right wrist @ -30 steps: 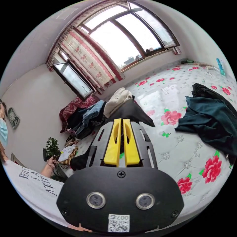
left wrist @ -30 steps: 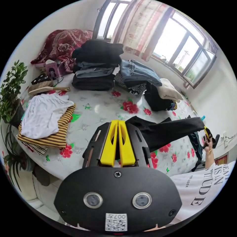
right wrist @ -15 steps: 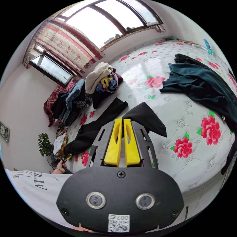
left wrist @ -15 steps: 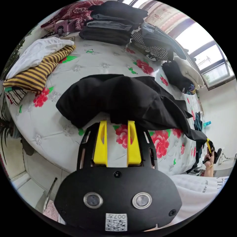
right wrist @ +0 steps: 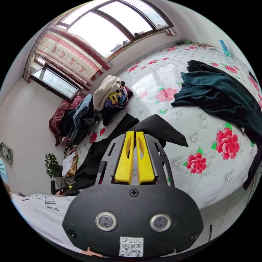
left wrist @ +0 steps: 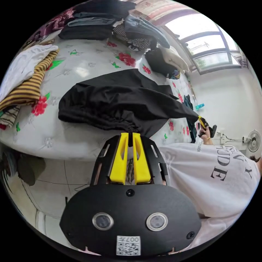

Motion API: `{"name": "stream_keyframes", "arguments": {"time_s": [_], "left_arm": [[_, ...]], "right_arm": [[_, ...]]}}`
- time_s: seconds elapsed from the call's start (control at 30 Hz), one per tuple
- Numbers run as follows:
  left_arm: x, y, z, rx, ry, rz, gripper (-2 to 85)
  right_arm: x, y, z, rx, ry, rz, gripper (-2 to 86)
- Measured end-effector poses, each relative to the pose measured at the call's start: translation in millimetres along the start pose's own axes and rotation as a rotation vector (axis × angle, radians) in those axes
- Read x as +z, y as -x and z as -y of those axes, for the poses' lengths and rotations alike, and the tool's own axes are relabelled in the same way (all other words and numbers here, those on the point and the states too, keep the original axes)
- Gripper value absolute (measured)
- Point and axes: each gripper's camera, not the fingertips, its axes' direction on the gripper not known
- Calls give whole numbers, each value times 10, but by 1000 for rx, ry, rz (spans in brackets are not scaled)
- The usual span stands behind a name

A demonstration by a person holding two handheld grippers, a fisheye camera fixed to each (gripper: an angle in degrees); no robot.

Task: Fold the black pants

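left gripper (left wrist: 130,136), right gripper (right wrist: 134,135), jaws closed

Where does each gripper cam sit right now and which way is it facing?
Left gripper view: rides the left gripper at the waistband end of the black pants, off the bed edge, facing along the bed; the person's white shirt shows.
Right gripper view: rides the right gripper at the leg end, facing the window; shirt at lower left.
Shared: pants, bed, clothes pile, each other's gripper.
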Motion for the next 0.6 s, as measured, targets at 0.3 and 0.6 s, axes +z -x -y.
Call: {"name": "stream_keyframes", "arguments": {"time_s": [0.3,0.6], "left_arm": [[-350,819,-259,-328,-367,-231,-7],[-1422,-220,155,52,-478,67,-7]], "right_arm": [[678,136,590,-55,177,18,-3],[-92,842,783,-373,-100,50,-3]]}}
